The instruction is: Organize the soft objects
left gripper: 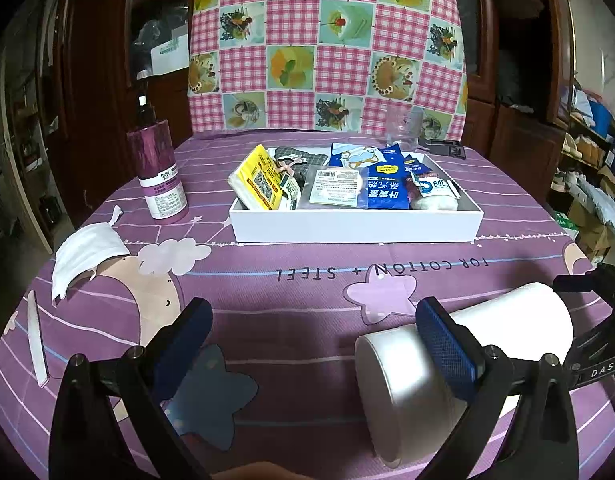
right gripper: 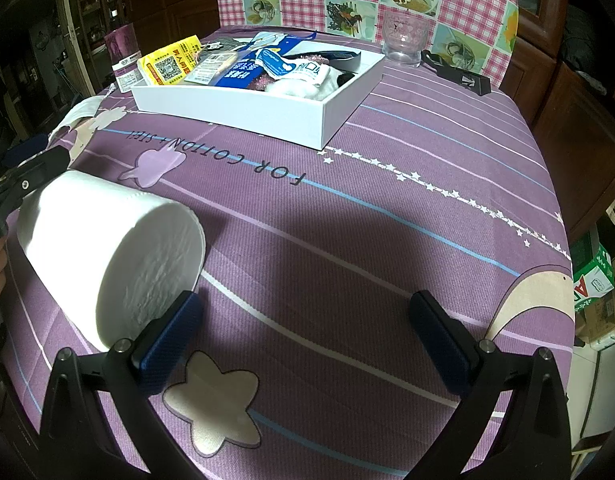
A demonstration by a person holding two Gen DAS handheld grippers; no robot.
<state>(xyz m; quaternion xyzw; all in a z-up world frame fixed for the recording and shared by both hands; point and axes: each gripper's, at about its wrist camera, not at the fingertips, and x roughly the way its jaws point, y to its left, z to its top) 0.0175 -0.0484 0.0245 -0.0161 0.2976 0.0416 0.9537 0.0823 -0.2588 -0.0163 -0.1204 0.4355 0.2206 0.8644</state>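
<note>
The left gripper [left gripper: 315, 344] is wide open and holds nothing. Its right finger sits in front of the white paper roll [left gripper: 459, 356], and I cannot tell if they touch. The right gripper [right gripper: 307, 340] is wide open too, and empty. Its left finger is just beside the roll's flat end. The roll lies on its side on the purple surface [right gripper: 347, 220]. The white box [left gripper: 355, 224] full of soft packs sits farther back.
</note>
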